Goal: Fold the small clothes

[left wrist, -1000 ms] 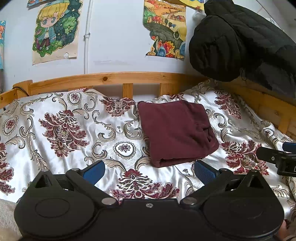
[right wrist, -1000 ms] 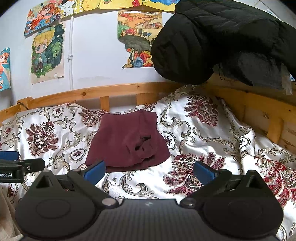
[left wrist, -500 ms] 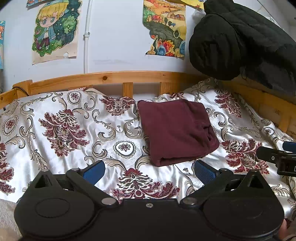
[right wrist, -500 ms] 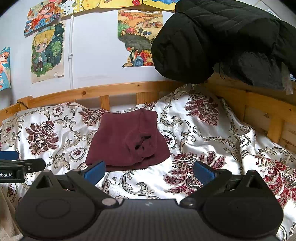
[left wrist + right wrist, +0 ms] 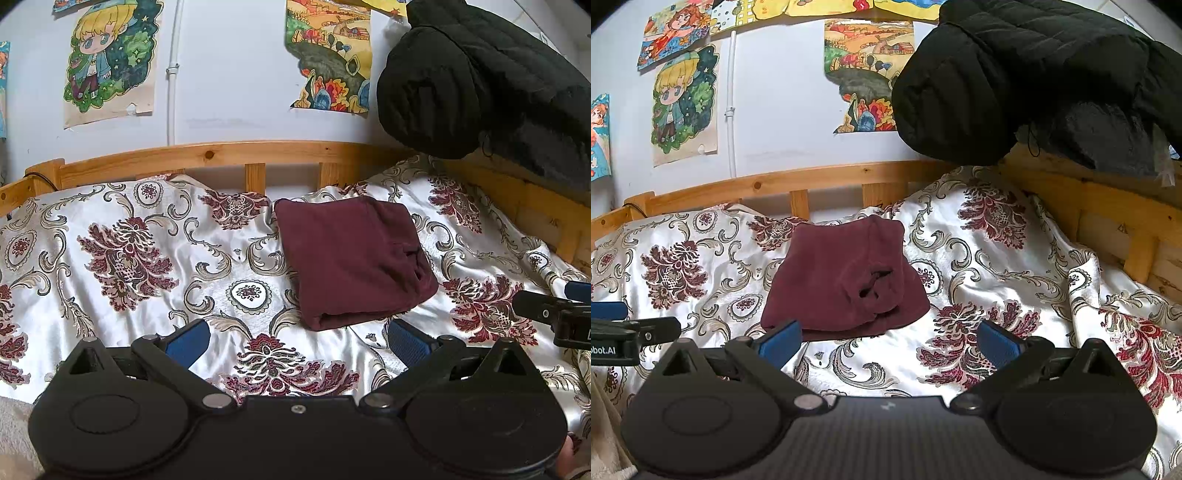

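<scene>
Maroon fleece garment [image 5: 351, 258] lies folded square on the floral satin bedspread [image 5: 147, 258], unmoved; both tools [image 5: 295, 341] [image 5: 888, 341] hang spread, empty, near it: folding looks done.

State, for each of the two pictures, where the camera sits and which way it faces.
Left wrist: on the left gripper, jaws open, facing the folded maroon garment and headboard; the right gripper's tip shows at right.
Right wrist: on the right gripper, open, facing likewise; the left gripper's tip shows at left.
Shared: garment, floral bedspread, black jacket.
</scene>
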Tool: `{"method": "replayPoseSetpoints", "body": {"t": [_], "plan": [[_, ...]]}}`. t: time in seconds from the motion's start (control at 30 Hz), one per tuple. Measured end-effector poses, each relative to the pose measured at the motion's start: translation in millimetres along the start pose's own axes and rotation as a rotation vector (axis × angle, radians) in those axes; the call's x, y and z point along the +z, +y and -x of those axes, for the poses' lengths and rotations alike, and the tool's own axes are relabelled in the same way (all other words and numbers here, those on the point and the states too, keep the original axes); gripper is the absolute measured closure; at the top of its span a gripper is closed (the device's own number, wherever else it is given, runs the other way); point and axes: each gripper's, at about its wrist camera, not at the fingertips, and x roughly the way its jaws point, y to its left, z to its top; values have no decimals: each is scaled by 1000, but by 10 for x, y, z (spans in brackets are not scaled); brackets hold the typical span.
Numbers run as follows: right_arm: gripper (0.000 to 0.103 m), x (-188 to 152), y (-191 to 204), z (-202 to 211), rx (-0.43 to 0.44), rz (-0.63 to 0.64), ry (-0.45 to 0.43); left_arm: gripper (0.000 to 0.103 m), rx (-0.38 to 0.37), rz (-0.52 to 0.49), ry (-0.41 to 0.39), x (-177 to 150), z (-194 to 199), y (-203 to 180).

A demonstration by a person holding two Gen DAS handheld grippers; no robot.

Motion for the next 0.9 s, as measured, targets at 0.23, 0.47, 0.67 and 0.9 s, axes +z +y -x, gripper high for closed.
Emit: {"method": "replayPoseSetpoints", "body": {"t": [0.23,0.47,0.67,0.9], "plan": [[0,-5,-8,-1,0,-1,1,1,0,0,1,6,-5,-4],[0,-34,-20,-10,-2,-7,7,1,-1,-1,4,14,-3,-10],[0,-34,-21,-12,-3,-7,8,1,19,-1,-37,-21,98,-14],[0,-33,-20,-12,-2,-8,9,1,97,-16,-35,-12,132,-23]]}}
